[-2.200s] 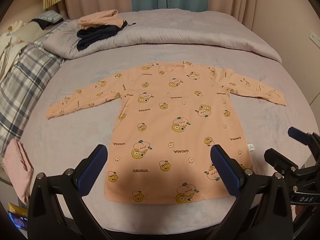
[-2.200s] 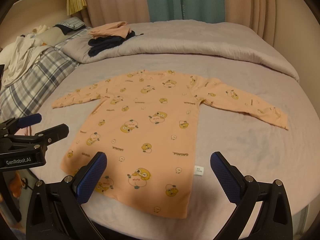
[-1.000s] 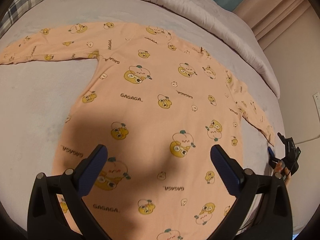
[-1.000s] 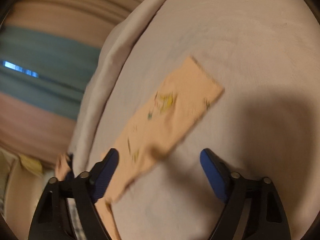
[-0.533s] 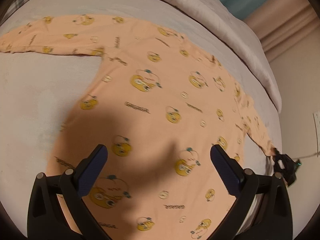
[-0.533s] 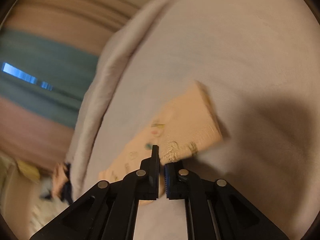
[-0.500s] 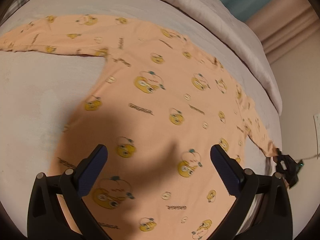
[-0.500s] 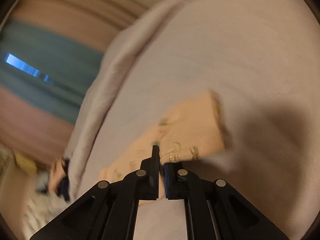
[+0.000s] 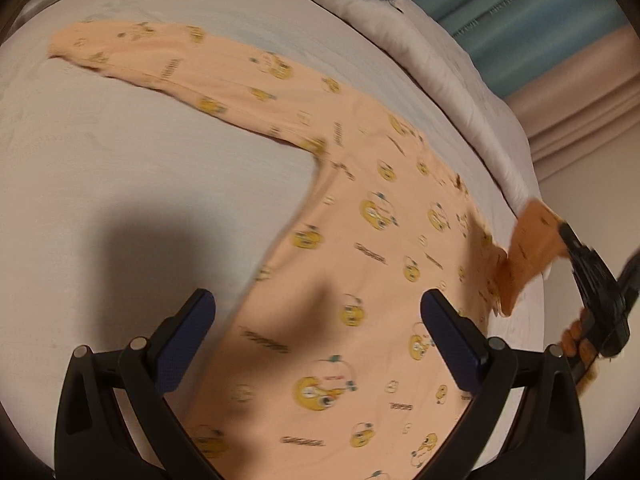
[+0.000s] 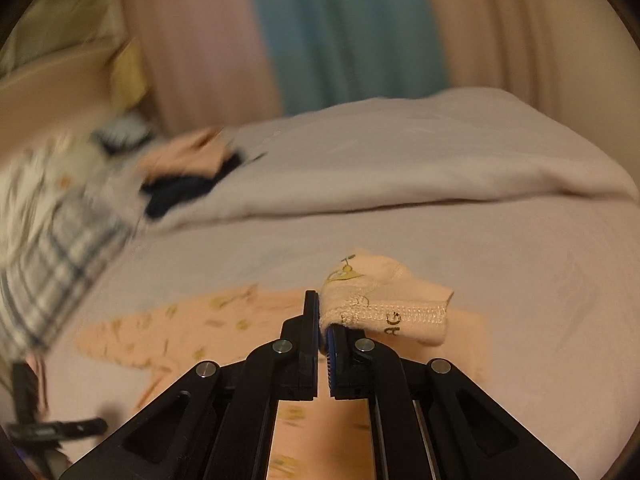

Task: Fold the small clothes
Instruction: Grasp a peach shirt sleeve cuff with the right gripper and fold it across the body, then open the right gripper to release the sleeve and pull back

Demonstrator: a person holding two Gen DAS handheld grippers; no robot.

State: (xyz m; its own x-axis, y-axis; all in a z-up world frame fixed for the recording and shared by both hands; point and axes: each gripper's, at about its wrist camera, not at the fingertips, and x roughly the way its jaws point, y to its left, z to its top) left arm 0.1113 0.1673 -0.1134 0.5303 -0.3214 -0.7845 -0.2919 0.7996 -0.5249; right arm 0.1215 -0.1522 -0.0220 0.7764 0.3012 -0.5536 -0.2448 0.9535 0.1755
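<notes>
The right tool (image 10: 324,330) is pinching the sleeve cuff (image 10: 394,306) of the peach shirt (image 9: 360,280) lying on the bed (image 9: 120,168); the left tool (image 9: 316,336) is hanging spread. Next, I think, the sleeve is needing folding across the body.

right tool (image 10: 324,320) clamped, sleeve cuff (image 10: 394,300) lifted

**Right gripper pinching sleeve cuff above bed**

Right gripper (image 10: 324,320) clamped tight on the cuff (image 10: 394,306) of the peach shirt (image 10: 208,320), cuff lifted off the bed (image 10: 520,280). Rest of shirt lies flat below, blurred. Folded duvet (image 10: 400,168) behind it; pile of dark and peach clothes (image 10: 188,172) at left, plaid bedding (image 10: 52,248) beside. Pink and blue curtains (image 10: 344,32) at back.
</notes>
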